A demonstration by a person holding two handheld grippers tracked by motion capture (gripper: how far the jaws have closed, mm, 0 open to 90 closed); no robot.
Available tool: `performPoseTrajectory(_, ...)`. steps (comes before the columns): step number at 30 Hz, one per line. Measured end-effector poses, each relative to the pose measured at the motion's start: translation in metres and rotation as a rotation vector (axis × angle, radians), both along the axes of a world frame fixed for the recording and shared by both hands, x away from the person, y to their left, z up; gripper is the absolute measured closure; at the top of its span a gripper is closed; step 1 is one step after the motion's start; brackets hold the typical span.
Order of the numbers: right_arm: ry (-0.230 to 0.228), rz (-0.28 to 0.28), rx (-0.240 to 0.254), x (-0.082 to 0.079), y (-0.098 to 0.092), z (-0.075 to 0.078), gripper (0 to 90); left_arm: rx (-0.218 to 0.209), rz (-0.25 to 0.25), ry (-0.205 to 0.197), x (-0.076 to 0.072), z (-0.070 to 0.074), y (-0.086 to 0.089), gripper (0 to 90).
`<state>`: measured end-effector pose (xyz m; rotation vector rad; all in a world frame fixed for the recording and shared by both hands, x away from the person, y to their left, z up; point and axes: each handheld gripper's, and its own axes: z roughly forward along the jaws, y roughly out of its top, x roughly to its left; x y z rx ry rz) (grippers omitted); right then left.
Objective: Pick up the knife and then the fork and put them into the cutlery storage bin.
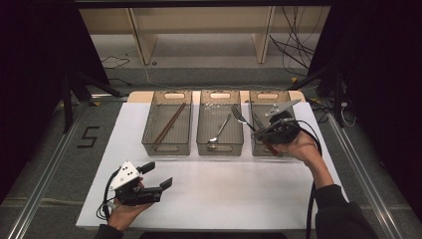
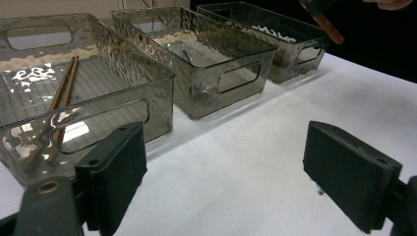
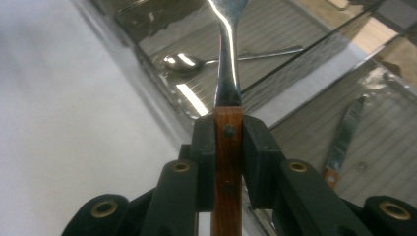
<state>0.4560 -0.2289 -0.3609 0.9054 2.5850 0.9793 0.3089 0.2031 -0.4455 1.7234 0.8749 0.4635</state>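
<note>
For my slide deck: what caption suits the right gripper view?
Right hand-held gripper clamps a wooden-handled fork above the clear bin holding a spoon.

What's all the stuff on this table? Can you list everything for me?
Bins: three, smoky clear plastic, in a row at the table's far side.
Chopsticks: one pair, brown, in the left bin.
Spoon: one, silver, in the middle bin.
Knife: one, wooden-handled, in the right bin.
Fork: one, silver with wooden handle, held above the bins.
Table cover: one, white.
Left claw: black, open, near edge.
Right claw: black, shut on the fork's handle.
</note>
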Motion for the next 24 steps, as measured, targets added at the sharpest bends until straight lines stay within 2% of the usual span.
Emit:
performPoseTrajectory(9, -0.001, -0.119, 0.034, 0.017, -0.012, 0.006, 77.6, 0.001, 0.001, 0.001, 0.000, 0.000, 0.001, 16.1)
performPoseTrajectory(24, -0.001, -0.273, 0.050, 0.041, -0.030, -0.002, 77.5, 0.000, 0.001, -0.001, 0.000, 0.000, 0.000, 16.1)
